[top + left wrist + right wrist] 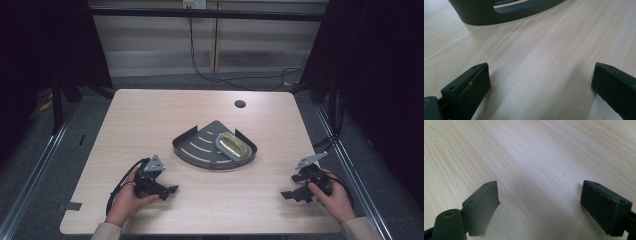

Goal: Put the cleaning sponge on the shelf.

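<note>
A dark grey quarter-round corner shelf with slots lies in the middle of the table, and a yellowish-green oval object rests in its right part. My left gripper lies low over the table at the front left, open, jaws pointing right, empty. The shelf's curved wall shows at the top of the left gripper view, well beyond the left gripper. At the front right my right gripper is open over bare wood, jaws pointing left. Nothing lies between the jaws of the right gripper.
The light wooden table has a round cable hole near its far edge. Black cables run on the floor behind it. Metal frame rails stand at both sides of the table.
</note>
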A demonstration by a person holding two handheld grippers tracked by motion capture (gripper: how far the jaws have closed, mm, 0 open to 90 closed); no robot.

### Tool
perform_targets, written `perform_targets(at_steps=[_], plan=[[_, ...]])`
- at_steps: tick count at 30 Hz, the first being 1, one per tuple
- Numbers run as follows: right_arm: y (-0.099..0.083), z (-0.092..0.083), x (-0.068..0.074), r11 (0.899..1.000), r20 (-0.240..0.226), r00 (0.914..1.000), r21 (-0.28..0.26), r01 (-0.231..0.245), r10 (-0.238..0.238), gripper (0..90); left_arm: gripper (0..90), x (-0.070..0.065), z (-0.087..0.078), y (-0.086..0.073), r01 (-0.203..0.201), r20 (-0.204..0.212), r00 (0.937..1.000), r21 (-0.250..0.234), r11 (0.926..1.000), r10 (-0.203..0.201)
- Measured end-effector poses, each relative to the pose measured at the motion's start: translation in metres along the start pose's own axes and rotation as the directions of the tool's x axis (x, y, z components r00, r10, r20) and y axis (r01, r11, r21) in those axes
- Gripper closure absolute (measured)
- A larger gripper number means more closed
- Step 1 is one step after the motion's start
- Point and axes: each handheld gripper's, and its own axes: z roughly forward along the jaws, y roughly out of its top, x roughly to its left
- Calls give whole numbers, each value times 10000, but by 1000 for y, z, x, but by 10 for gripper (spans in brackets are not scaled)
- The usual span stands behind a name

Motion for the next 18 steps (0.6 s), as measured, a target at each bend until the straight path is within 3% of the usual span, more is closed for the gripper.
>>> perform_targets(at_steps=[6, 10, 16, 17, 18], plan=[[-6, 4, 6, 9981, 520, 9978, -439, 440, -417, 108, 15, 0, 0, 0, 28, 17, 10000, -3, 10000, -28], [-10, 9, 9, 9917, 1031, 9909, -867, 953, -862, 100, 15, 0, 0, 0, -1, 3, 10000, 4, 10000, 1], [-14, 10, 10, 9878, 1213, 9898, -1275, 898, -743, 96, 11, -1, 0, 0, 30, 15, 10000, 2, 10000, -30], [-15, 11, 10, 9862, 1193, 9905, -1424, 848, -679, 96, 11, -1, 0, 0, 9, -8, 10000, 0, 10000, -9], [-19, 12, 9, 9783, 1313, 9896, -1901, 830, -584, 95, 10, -1, 0, 0, -2, -17, 10000, 3, 10000, 2]])
